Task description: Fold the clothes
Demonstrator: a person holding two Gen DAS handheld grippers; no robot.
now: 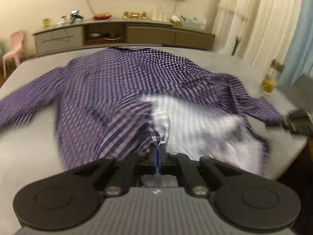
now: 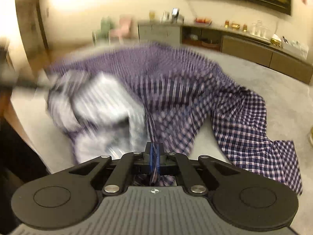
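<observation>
Shirt [image 1: 109, 82], purple checked, sprawls across the grey bed [image 1: 25, 152], sleeves out sideways. Left gripper [image 1: 157, 152] and right gripper [image 2: 155, 152] both sit low, clamped on its hem.

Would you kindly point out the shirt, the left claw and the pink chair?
shirt [image 1: 109, 90]: left wrist view, its checked back.
left claw [image 1: 157, 152]: left wrist view, between the fingertips.
pink chair [image 1: 16, 47]: left wrist view, its seat.

No legible text, perhaps from blur.
</observation>
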